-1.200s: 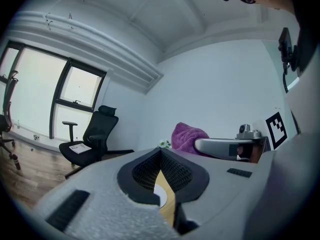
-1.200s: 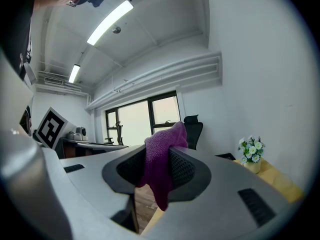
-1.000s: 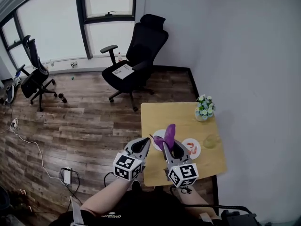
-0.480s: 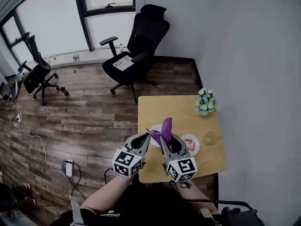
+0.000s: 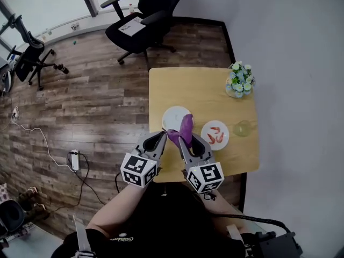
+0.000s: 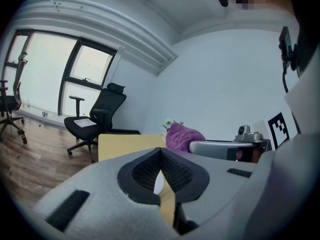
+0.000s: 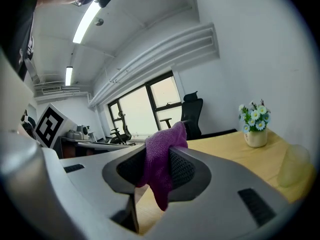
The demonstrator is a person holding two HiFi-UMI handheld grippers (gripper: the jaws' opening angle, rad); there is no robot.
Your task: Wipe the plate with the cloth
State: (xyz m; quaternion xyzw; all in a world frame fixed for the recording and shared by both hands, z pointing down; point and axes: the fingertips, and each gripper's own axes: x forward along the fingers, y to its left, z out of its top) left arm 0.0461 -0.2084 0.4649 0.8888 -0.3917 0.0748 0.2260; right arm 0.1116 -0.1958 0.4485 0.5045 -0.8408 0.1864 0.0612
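Tabletop: pale yellow wood [image 5: 204, 90] set against a white wall; it carries a flower pot [image 5: 239, 80], a clear glass [image 5: 243, 128] and a small dish [image 5: 215, 135] with red food.
Room: wood-plank floor [image 5: 80, 106], black office chair [image 5: 142, 20] beyond the tabletop, a power strip [image 5: 74, 160] with its cable on the floor.
Plate: white and bare [image 5: 172, 115], near the tabletop's left edge, just ahead of both tips.
Cloth: purple [image 5: 186, 128], sticking up past the right jaws; in the head view its top overlaps the plate's near right rim, contact unclear.
Left hand-held gripper [image 5: 160, 137]: jaws together at the tips, nothing between them.
Right hand-held gripper [image 5: 188, 141]: clamped on the cloth, a fold hanging below the jaws.
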